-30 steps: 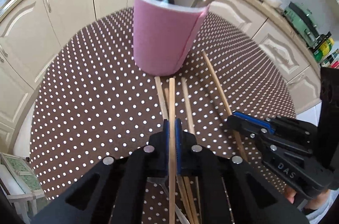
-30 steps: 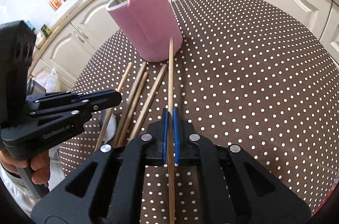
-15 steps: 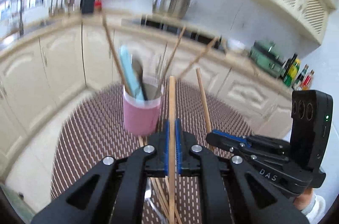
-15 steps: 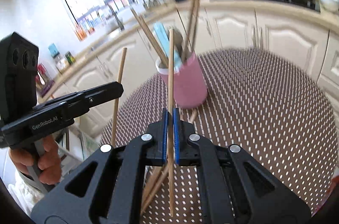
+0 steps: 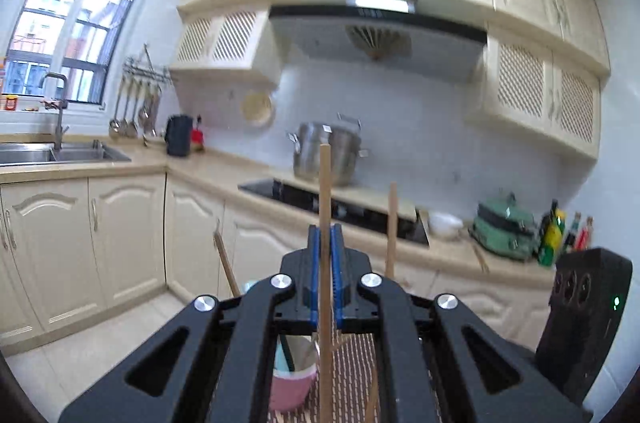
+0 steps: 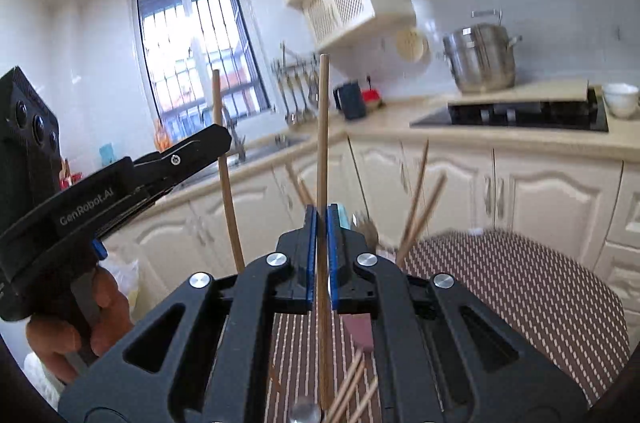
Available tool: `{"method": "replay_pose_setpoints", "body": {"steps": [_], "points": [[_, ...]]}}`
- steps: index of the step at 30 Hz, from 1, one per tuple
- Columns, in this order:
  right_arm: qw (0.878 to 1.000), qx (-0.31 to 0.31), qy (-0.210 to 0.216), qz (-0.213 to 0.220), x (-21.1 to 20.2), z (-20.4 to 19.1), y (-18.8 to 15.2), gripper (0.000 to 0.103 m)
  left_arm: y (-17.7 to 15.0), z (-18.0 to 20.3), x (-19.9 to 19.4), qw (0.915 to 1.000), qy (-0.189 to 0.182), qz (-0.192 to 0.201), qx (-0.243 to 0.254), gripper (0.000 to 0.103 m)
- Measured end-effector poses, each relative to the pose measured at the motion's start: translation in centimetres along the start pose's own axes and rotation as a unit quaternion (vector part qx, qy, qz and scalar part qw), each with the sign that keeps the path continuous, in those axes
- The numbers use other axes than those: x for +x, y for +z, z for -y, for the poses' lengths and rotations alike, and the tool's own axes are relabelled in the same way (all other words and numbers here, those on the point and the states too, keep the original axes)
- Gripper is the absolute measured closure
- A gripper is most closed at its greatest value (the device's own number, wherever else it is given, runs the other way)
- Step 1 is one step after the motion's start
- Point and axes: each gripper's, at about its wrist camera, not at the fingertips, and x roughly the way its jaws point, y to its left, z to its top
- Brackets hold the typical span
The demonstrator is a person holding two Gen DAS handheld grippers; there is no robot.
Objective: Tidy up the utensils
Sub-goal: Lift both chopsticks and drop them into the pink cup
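My left gripper [image 5: 325, 243] is shut on a wooden chopstick [image 5: 324, 191] that stands upright, raised well above the table. My right gripper [image 6: 320, 223] is shut on another wooden chopstick [image 6: 322, 127], also upright. The pink utensil cup [image 5: 290, 389] sits below the left gripper, mostly hidden by its jaws; it holds a blue-handled utensil and chopsticks. In the right wrist view the cup [image 6: 360, 333] is almost hidden, with chopsticks [image 6: 418, 207] sticking out of it. The left gripper [image 6: 216, 139] shows at left with its chopstick [image 6: 226, 183]. Loose chopsticks [image 6: 352, 389] lie on the table.
The round table has a brown polka-dot cloth [image 6: 520, 287]. Cream kitchen cabinets [image 5: 120, 235], a sink [image 5: 60, 153], a hob [image 5: 340, 207] and a steel pot [image 5: 328, 151] stand beyond it. The right gripper's body [image 5: 580, 323] is at the right in the left wrist view.
Both grippers have lifted off the table with a chopstick each and tilted up, so the views now face the kitchen wall and the cup has dropped to the bottom.
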Motion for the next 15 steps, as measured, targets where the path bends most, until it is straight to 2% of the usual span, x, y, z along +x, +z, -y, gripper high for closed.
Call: {"method": "replay_pose_setpoints", "body": {"steps": [5, 8, 15], "points": [[0.999, 0.000, -0.007, 0.054, 1.4, 0.3, 0.6, 0.097, 0.2, -1.5, 1.9, 0.9985, 0.028, 0.035, -0.029, 0.098], [0.997, 0.001, -0.012, 0.075, 2.8, 0.7, 0.9, 0.097, 0.1, -2.7, 3.1, 0.9970, 0.032, 0.053, -0.048, 0.098], [0.994, -0.018, -0.025, 0.101, 5.5, 1.5, 0.9, 0.097, -1.0, -3.2, 5.2, 0.9933, 0.048, 0.099, -0.035, 0.098]]}}
